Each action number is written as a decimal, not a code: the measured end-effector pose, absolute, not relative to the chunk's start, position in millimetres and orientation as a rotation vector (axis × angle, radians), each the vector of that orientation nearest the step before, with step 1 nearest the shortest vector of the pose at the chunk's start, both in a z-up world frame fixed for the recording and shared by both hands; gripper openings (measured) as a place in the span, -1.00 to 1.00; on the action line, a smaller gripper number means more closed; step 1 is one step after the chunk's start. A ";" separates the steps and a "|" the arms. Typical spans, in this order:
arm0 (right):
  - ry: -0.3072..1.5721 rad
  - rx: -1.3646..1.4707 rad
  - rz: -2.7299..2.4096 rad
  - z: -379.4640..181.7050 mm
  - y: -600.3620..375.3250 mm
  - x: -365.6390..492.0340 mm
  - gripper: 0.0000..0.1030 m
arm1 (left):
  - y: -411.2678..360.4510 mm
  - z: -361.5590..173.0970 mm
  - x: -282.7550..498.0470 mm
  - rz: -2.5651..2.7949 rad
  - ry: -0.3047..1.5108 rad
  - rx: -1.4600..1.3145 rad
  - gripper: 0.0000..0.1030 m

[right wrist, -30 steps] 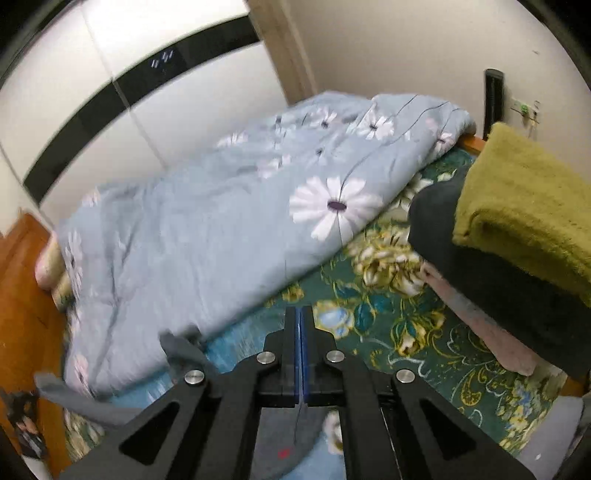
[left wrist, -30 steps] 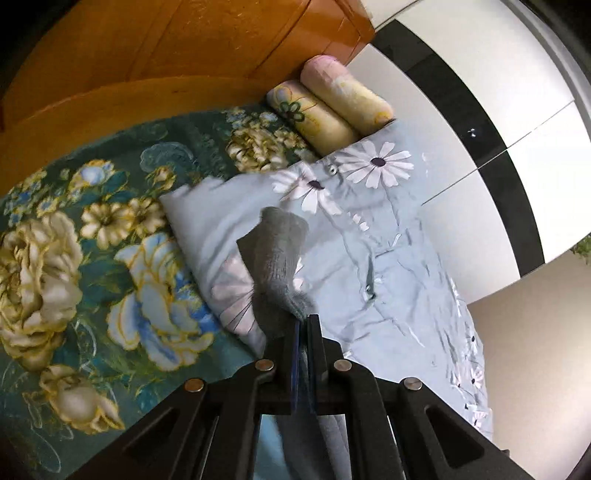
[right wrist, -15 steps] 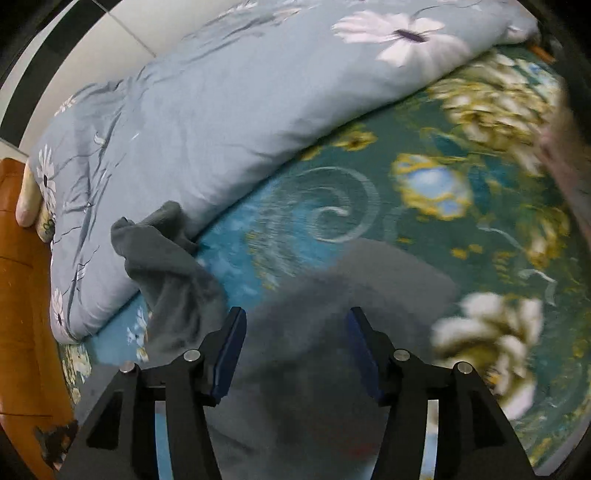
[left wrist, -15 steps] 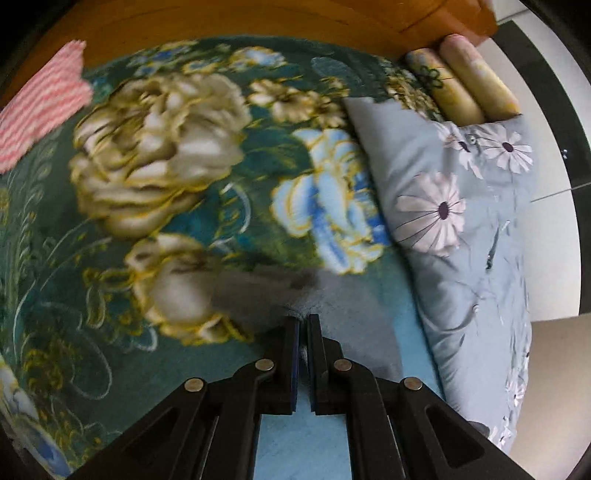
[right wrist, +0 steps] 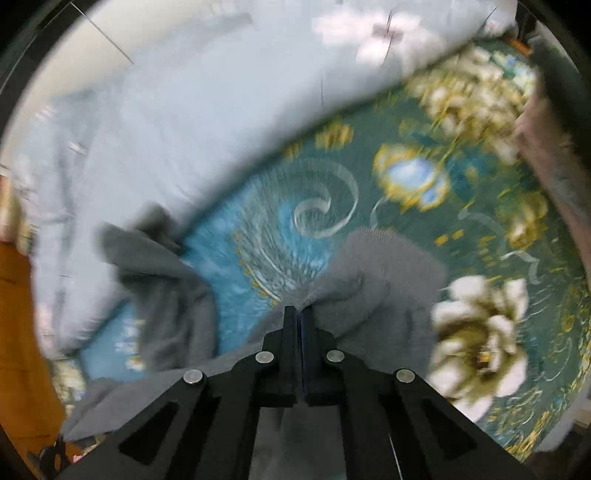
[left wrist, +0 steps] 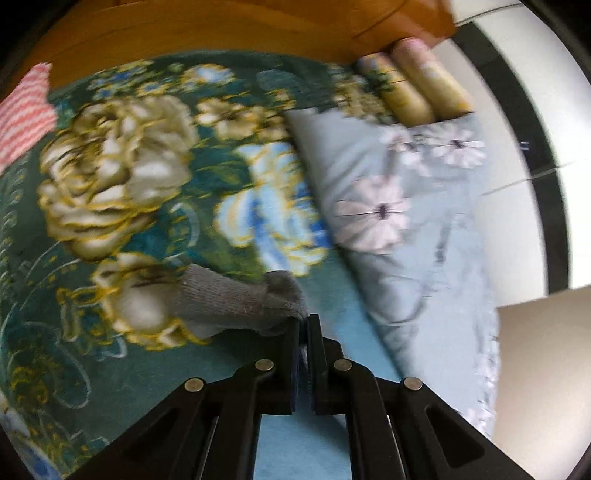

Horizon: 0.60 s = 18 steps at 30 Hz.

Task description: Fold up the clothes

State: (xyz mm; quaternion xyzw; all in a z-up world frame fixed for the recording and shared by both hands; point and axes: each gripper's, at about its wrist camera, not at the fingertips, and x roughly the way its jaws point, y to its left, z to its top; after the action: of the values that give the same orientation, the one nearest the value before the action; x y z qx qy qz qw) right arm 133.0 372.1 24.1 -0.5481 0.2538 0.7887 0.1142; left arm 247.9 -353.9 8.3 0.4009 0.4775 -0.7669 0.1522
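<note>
A grey knitted garment (right wrist: 384, 273) lies on the green flowered bedspread (right wrist: 461, 206). In the right wrist view my right gripper (right wrist: 300, 314) is shut on a bunched fold of it; a sleeve (right wrist: 159, 280) trails off to the left by the quilt. In the left wrist view my left gripper (left wrist: 303, 325) is shut on another part of the grey garment (left wrist: 236, 299), which stretches left from the fingertips over the bedspread (left wrist: 110, 177). Both views are motion-blurred.
A pale blue daisy quilt (left wrist: 399, 206) lies along the bed's far side, also in the right wrist view (right wrist: 184, 110). Two rolled bolsters (left wrist: 417, 85) sit by the wooden headboard (left wrist: 221, 26). A pink striped cloth (left wrist: 22, 110) lies at left. Dark folded items (right wrist: 561, 85) are at right.
My right gripper was open half a second ago and has shut on the grey garment. The left gripper came down from holding the garment up and now pulls it low over the bedspread.
</note>
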 end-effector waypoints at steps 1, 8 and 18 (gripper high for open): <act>0.739 -1.561 2.349 39.7 374.6 147.2 -0.99 | -352.0 8.1 251.1 -2.220 1.353 1.163 -0.92; 0.783 -1.691 2.064 -18.3 389.7 263.5 -0.99 | -334.1 -74.9 289.8 -1.970 1.276 1.487 -0.92; 0.807 -1.719 2.066 -17.8 390.2 277.0 -0.90 | -334.2 -101.1 295.8 -1.920 1.270 1.580 -0.89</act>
State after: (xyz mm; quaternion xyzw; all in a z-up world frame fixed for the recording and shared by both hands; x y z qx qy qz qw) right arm 277.0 390.2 -17.8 -0.6040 0.2835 0.7259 0.1667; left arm 295.8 -334.2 -101.1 0.5574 0.4478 -0.6771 0.1740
